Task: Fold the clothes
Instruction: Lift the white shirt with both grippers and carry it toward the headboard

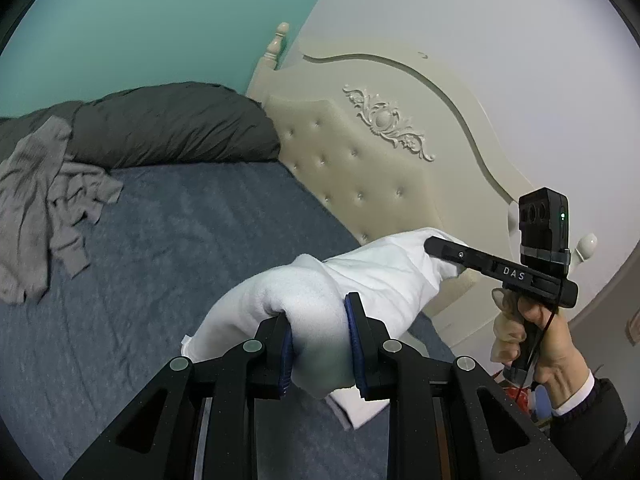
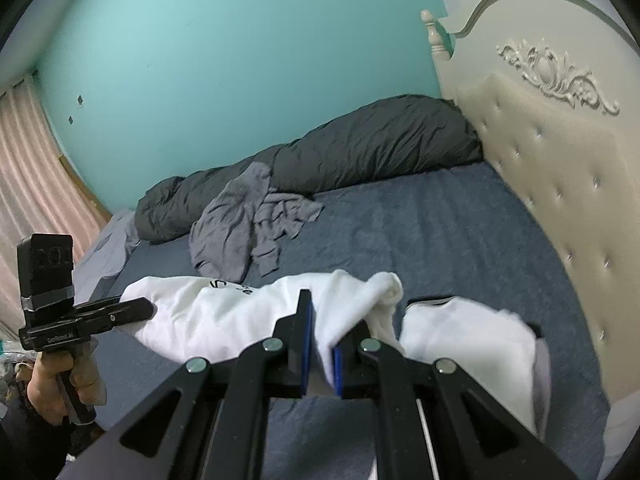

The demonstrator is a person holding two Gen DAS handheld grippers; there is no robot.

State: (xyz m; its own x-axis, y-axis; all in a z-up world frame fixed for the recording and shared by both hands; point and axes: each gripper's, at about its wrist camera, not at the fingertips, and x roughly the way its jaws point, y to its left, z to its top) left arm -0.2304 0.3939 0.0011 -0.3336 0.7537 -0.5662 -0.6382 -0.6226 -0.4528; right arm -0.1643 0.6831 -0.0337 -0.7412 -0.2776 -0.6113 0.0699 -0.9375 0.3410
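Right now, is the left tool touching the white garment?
Touching. The left wrist view shows the left tool with both blue pads pressed against bunched white garment.

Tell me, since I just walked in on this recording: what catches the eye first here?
The white garment, bunched and lifted over the blue bed, clamped by the left gripper and right gripper. Behind it, a crumpled grey garment lies against the dark duvet, beside the cream headboard.

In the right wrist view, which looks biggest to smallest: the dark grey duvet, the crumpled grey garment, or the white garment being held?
1. Dark grey duvet, though it lies farthest.
2. White garment; nearness inflates it, so its rank against the duvet is unsure.
3. Crumpled grey garment, plainly smallest.
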